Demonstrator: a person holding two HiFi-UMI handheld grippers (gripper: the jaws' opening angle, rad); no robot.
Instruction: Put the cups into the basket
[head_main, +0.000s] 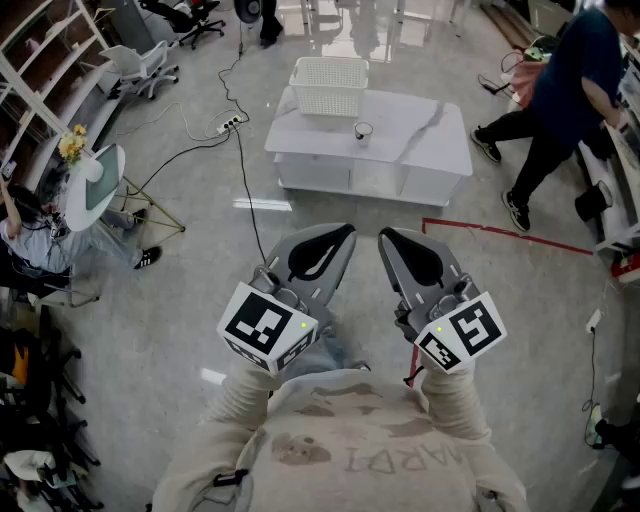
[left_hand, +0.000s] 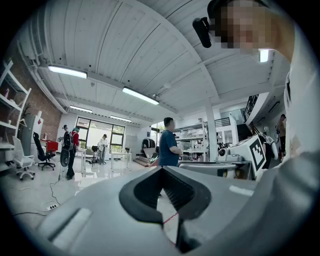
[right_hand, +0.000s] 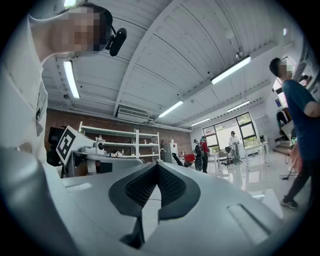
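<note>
Left gripper (head_main: 343, 234) and right gripper (head_main: 388, 238) are being held closed on nothing at the chest, well apart from the white table (head_main: 430, 140), where a cup (head_main: 363, 130) is waiting near the white mesh basket (head_main: 328, 98), so the task is being judged barely begun.

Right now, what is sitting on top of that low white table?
A white basket stands at the far left corner of the table, and one small cup sits alone near the middle. The basket's near wall hides part of its floor, so I cannot tell whether anything lies inside.
</note>
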